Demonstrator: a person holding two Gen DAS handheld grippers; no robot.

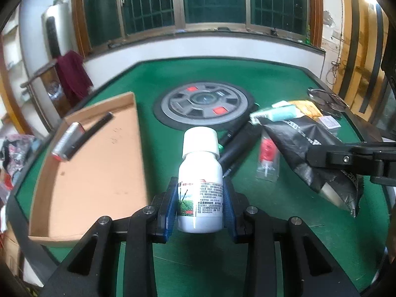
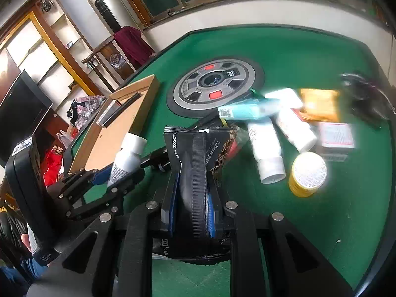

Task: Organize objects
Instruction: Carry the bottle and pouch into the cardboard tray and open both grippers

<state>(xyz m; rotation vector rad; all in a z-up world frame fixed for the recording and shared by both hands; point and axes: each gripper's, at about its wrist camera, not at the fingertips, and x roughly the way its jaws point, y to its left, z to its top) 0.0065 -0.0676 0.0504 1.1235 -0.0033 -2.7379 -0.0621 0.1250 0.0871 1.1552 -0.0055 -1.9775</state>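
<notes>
My left gripper (image 1: 200, 198) is shut on a white bottle (image 1: 200, 173) with a white cap and a printed label, held upright above the green table (image 1: 284, 86). The same bottle (image 2: 126, 158) and left gripper (image 2: 111, 175) appear at the left of the right wrist view. My right gripper (image 2: 193, 198) is shut on a black foil pouch (image 2: 195, 153), which also hangs at the right of the left wrist view as the pouch (image 1: 304, 148) in the right gripper (image 1: 319, 158). A cardboard tray (image 1: 99, 173) on the left holds a silver pack (image 1: 65, 143) and a black stick (image 1: 91, 133).
A round grey hub (image 1: 204, 104) sits mid-table. A pile lies to the right: white bottles (image 2: 266, 148), a yellow jar (image 2: 307, 173), a teal tube (image 2: 247, 111), an orange packet (image 2: 319, 104), a card box (image 2: 335, 136), black pens (image 1: 237, 146), glasses (image 1: 326, 99), a red-capped item in plastic (image 1: 268, 158).
</notes>
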